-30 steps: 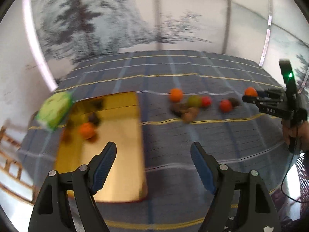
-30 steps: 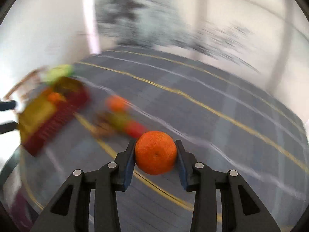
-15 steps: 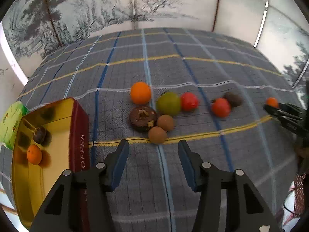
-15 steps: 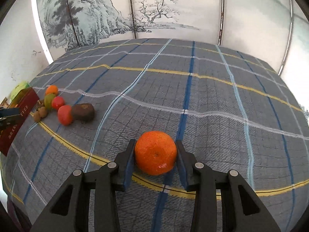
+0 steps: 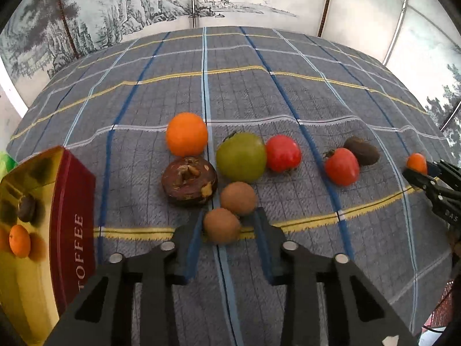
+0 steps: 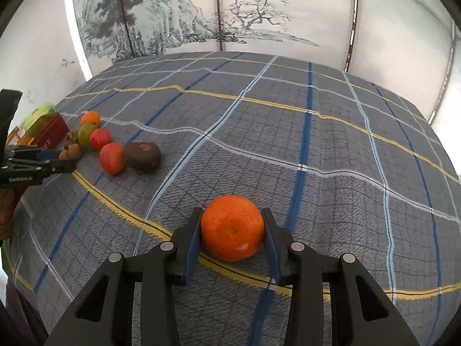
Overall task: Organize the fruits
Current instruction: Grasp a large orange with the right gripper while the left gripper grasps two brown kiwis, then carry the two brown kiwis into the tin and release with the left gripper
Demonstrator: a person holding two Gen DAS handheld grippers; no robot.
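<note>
My left gripper (image 5: pixel 227 227) is open, its fingers on either side of a small brown round fruit (image 5: pixel 222 225) on the plaid cloth. A second brown fruit (image 5: pixel 238 198), a dark mangosteen (image 5: pixel 189 181), an orange (image 5: pixel 186 134), a green fruit (image 5: pixel 241 157), two red fruits (image 5: pixel 283 152) (image 5: pixel 342 166) and a dark brown fruit (image 5: pixel 361 150) lie beyond. My right gripper (image 6: pixel 232 230) is shut on a tangerine (image 6: pixel 232 227), low over the cloth; it also shows in the left wrist view (image 5: pixel 417 163).
A gold-lined red "TOFFEE" tin (image 5: pixel 72 230) stands at the left, holding a small orange (image 5: pixel 19 240) and a dark fruit (image 5: pixel 26 208). A green packet (image 6: pixel 39 113) lies behind it. A painted screen backs the table (image 6: pixel 317 132).
My left gripper swung from above the tin to the fruit cluster and moved in around the near brown fruit. My right gripper kept hold of the tangerine and steadied.
</note>
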